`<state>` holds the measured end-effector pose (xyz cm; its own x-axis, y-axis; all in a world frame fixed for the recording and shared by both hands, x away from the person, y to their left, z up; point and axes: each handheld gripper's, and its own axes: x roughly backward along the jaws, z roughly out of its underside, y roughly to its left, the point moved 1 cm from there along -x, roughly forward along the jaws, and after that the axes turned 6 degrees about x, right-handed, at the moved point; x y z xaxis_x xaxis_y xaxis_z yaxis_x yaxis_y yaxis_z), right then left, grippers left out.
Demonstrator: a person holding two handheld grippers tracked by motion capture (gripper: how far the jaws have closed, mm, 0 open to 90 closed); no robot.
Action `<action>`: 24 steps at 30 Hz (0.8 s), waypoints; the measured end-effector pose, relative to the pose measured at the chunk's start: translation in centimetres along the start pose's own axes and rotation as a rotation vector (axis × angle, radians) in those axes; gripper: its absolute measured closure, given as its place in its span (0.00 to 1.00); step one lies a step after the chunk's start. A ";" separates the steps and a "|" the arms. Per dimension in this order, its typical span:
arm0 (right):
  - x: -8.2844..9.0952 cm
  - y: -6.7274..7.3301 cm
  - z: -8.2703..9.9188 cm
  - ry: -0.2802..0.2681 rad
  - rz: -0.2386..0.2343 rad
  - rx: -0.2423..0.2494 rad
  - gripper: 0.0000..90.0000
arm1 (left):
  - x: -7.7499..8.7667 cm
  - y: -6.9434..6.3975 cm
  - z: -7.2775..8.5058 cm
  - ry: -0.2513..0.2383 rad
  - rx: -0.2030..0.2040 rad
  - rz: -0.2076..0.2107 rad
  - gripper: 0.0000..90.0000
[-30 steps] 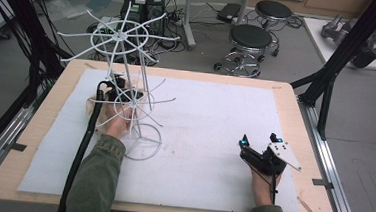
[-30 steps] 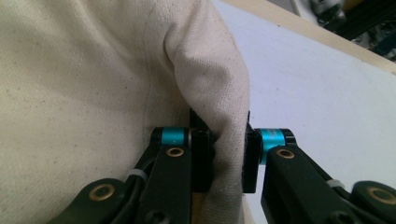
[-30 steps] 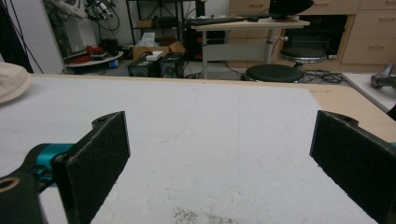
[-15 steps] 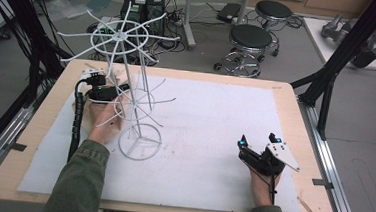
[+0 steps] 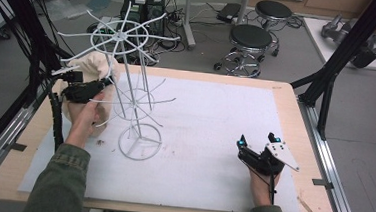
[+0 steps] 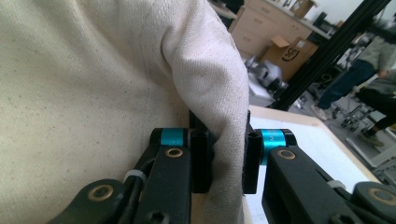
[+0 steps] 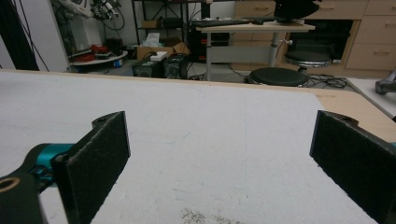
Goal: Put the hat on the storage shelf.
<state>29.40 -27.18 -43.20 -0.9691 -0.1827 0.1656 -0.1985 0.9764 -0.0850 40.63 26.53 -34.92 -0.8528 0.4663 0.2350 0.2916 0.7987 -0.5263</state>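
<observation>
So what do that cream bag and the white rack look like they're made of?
Cream bag: likely unbleached cotton canvas, matte; a coarse speckled weave shows in the left gripper view. White rack: probably metal wire with a white coating, thin rigid rods and rings with a slight sheen.

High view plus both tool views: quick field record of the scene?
surface: wooden table with white mat
rack: white wire rack, upright on the mat, round base
cloth: cream cloth, lifted beside the rack's upper arms
left tool: left tool shut on a fold of the cloth
right tool: right tool open, nothing between its pads, low over the mat at the right
</observation>
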 end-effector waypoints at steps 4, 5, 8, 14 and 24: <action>0.0 0.1 0.0 0.003 -0.005 0.002 0.04 | 1.4 0.4 -0.7 -0.029 0.017 0.030 0.88; 0.0 0.1 0.0 0.001 -0.005 0.004 0.04 | 1.6 0.5 -0.8 -0.035 0.018 0.040 0.88; 0.0 0.1 0.0 0.002 -0.006 0.001 0.04 | 2.5 0.4 -1.1 -0.061 -0.007 0.064 0.88; 0.0 0.2 -0.1 0.004 -0.012 -0.003 0.04 | 4.0 -0.5 -1.4 -0.108 -0.056 0.099 0.88; -0.1 0.2 0.0 0.009 -0.012 -0.002 0.04 | 6.7 -2.5 -2.5 -0.188 -0.130 0.156 0.88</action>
<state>29.43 -26.94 -43.19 -0.9653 -0.1930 0.1759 -0.2096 0.9744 -0.0809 35.26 28.61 -30.05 -0.8551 0.5185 -0.0027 0.4687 0.7706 -0.4318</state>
